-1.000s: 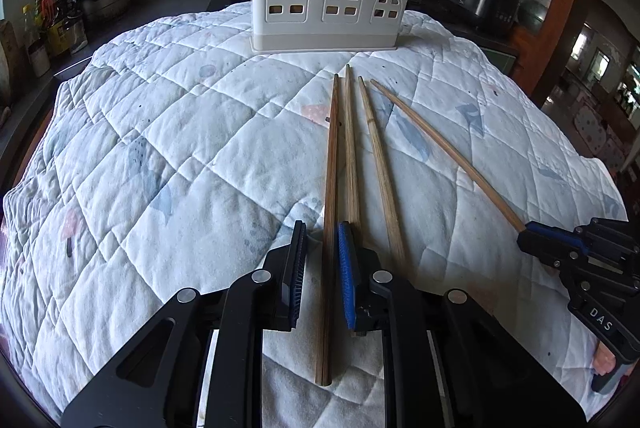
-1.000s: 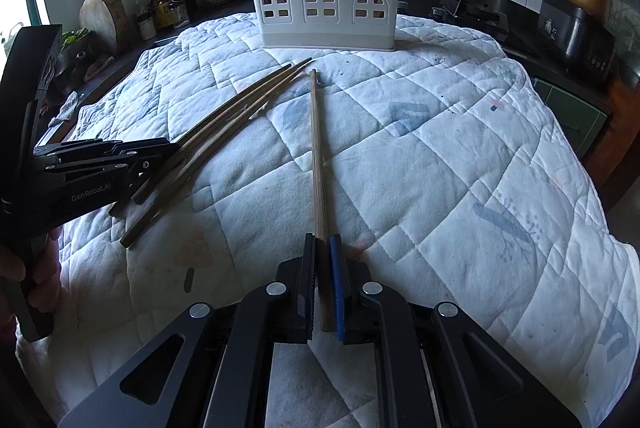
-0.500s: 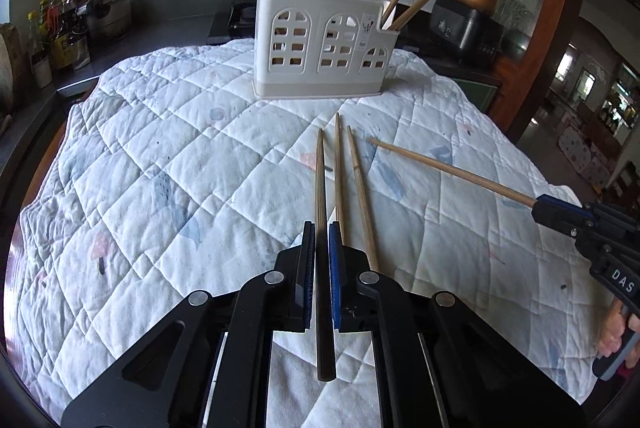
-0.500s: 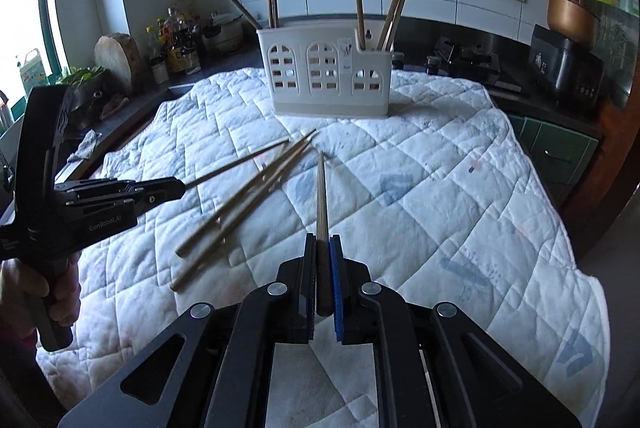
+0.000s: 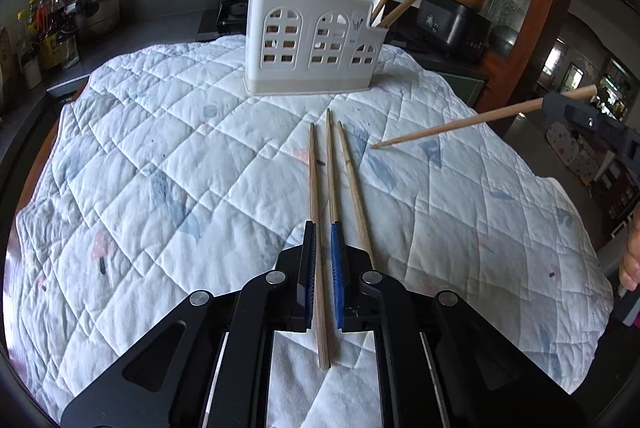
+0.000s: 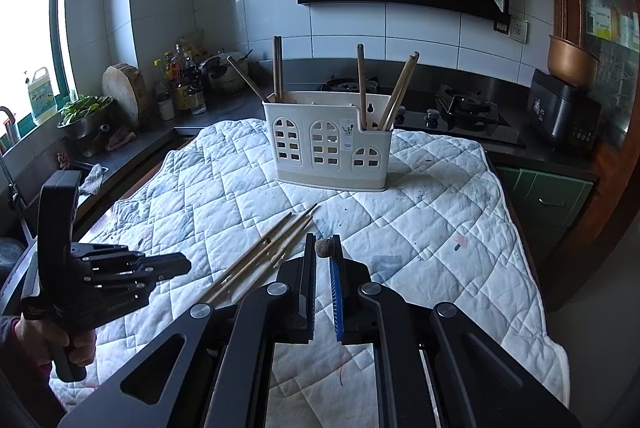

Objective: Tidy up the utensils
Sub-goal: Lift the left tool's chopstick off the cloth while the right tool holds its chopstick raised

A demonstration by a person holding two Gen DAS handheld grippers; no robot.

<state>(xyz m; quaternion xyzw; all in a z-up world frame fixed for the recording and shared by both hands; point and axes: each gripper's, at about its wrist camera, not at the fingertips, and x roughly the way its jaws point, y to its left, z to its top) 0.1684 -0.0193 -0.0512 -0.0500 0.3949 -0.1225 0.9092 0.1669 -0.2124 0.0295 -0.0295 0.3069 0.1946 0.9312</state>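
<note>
A white utensil holder point(image 5: 316, 39) with arched cut-outs stands at the far end of the quilted cloth point(image 5: 160, 155) and holds several wooden chopsticks; it also shows in the right wrist view point(image 6: 330, 147). My left gripper point(image 5: 323, 228) is shut on one chopstick point(image 5: 314, 187), lifted above the cloth. Two chopsticks point(image 5: 352, 179) lie beside it on the cloth. My right gripper point(image 6: 323, 242) is shut on a chopstick point(image 6: 324, 248), seen end-on, raised high; from the left wrist view that stick point(image 5: 460, 125) hangs in the air at right.
A counter with bottles point(image 6: 182, 75), a pot and a chopping board point(image 6: 124, 87) runs along the left. A gas hob point(image 6: 460, 107) and a black cooker point(image 6: 564, 115) stand behind and right of the holder. The cloth's edge point(image 6: 532, 268) drops off at right.
Both grippers have risen with their chopsticks. The right one has lifted much higher and tilted, so its stick now points at the camera. The left stick has come off the cloth.
</note>
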